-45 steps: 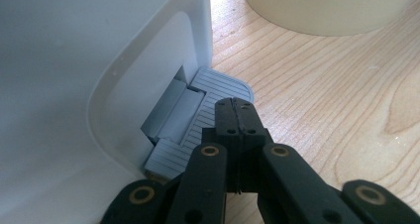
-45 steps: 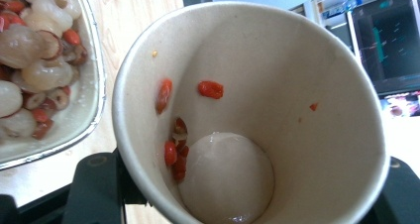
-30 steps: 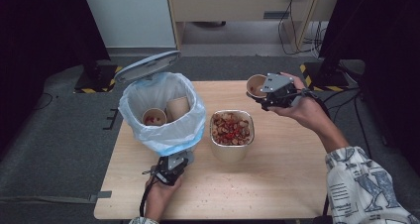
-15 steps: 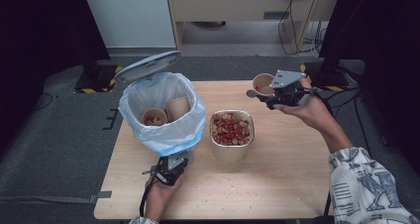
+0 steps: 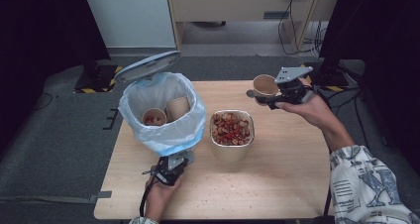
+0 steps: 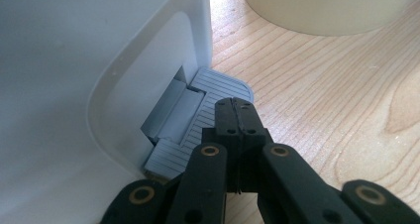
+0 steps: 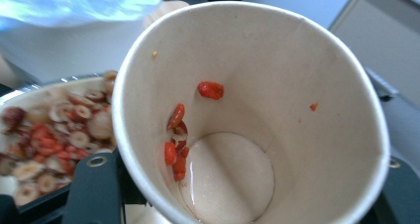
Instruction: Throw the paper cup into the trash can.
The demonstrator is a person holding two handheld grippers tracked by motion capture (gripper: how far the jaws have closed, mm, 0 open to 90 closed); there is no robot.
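Both claws are seen from high up. One paper cup [image 5: 265, 85] is pinched by the right claw [image 5: 262, 96] and held tilted above the far right of the table [image 5: 277, 184], beyond the bowl [image 5: 232, 131]. Down by the foot of the bin [image 5: 163, 112], the left claw [image 5: 171, 168] is kept low.

Seen from the left claw, its jaws are pressed together on the grey pedal [image 6: 203, 115] at the bin's foot.

Seen from the right claw, red bits [image 7: 174, 144] are stuck inside the cup, with the bowl just behind.
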